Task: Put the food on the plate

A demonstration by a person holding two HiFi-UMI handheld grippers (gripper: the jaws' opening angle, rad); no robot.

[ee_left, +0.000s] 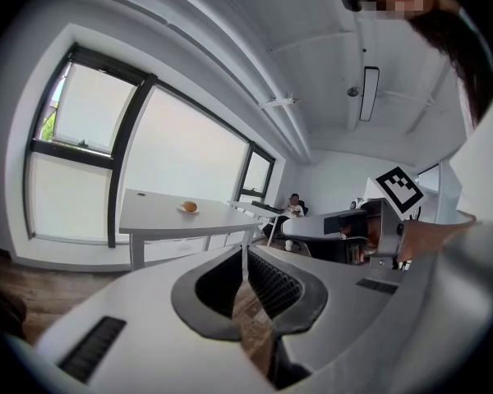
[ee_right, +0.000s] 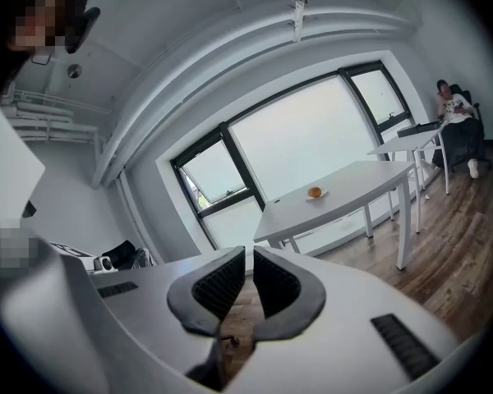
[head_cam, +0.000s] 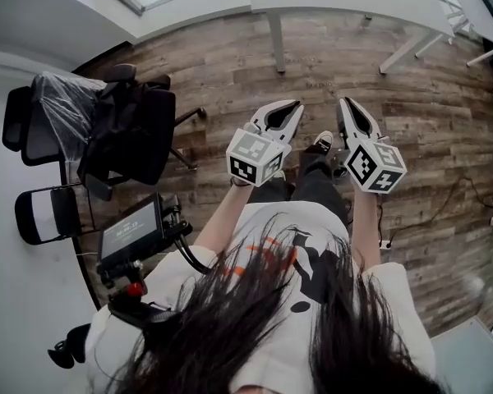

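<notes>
Counting first: two hand-held grippers, both held out over the wood-plank floor (head_cam: 230, 64) at centre frame in the head view.

- Left hand-held gripper (ee_left: 245, 251): jaws together at the tips, nothing between them.
- Right hand-held gripper (ee_right: 249, 253): jaws closed, also empty.
- Food item (ee_right: 315, 192): one, round and orange-brown. It sits on what looks like a small white plate (ee_right: 315, 197), well apart from both grippers.
- Surface (ee_right: 353, 189): white, on thin legs, bare except for that plate. It is at centre right of the right gripper view.
- Second white table (ee_right: 403, 142): stands behind the surface, with one seated person (ee_right: 453, 103) at the far right.
- Chairs: two at the left of the head view, a black office chair (head_cam: 127, 125) and a folding chair (head_cam: 45, 213).
- Room: white walls, with large dark-framed windows (ee_right: 304, 146) behind the surface.
</notes>
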